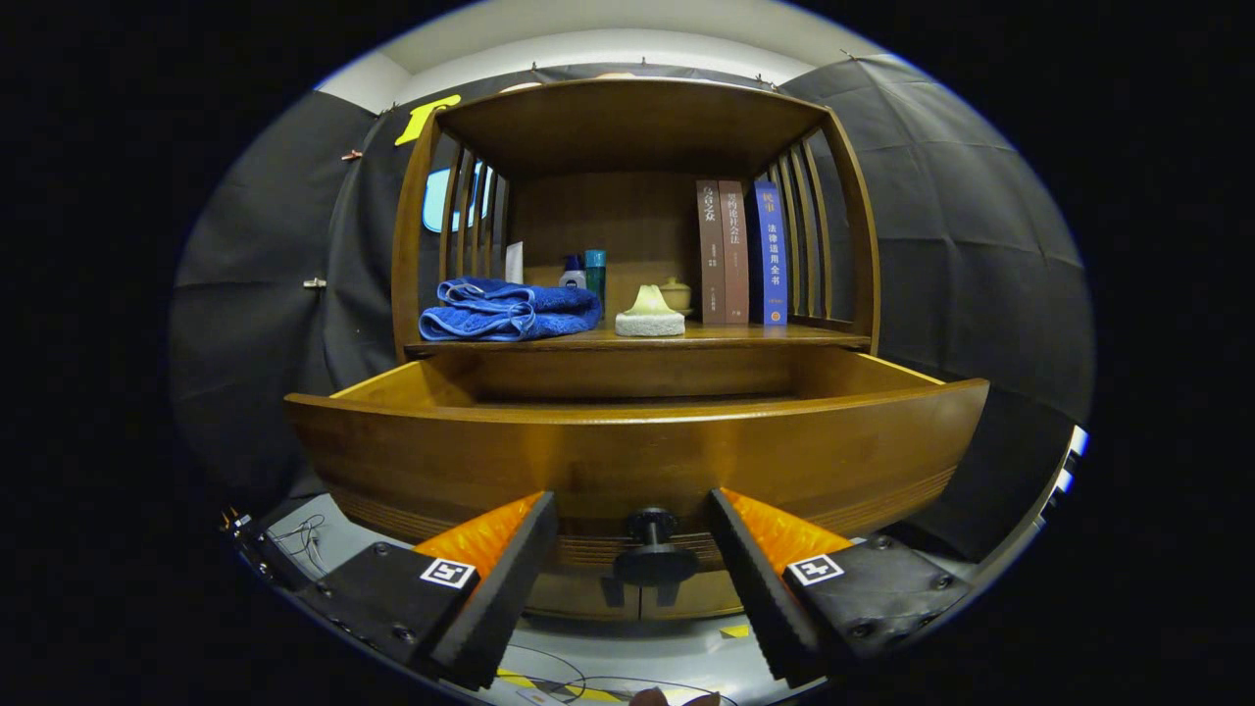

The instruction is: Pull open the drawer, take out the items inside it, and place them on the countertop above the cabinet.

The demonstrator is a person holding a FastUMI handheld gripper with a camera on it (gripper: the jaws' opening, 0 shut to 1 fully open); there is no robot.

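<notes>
The wooden drawer (637,451) stands pulled out of the cabinet toward me; its inside is hidden behind its tall front panel. A dark round knob (653,534) sticks out of the drawer front, low and in the middle. My gripper (633,510) is open, with the knob between its two fingers and clear gaps on both sides. On the countertop (745,336) above the drawer lie a folded blue towel (510,310) and a pale sponge-like block (649,316).
Behind the towel stand small bottles (585,272) and a white card. A little lidded pot (675,293) sits at the back, and three upright books (742,252) lean at the right. Slatted sides and a top shelf enclose the countertop. Cables lie on the grey floor (608,657) below.
</notes>
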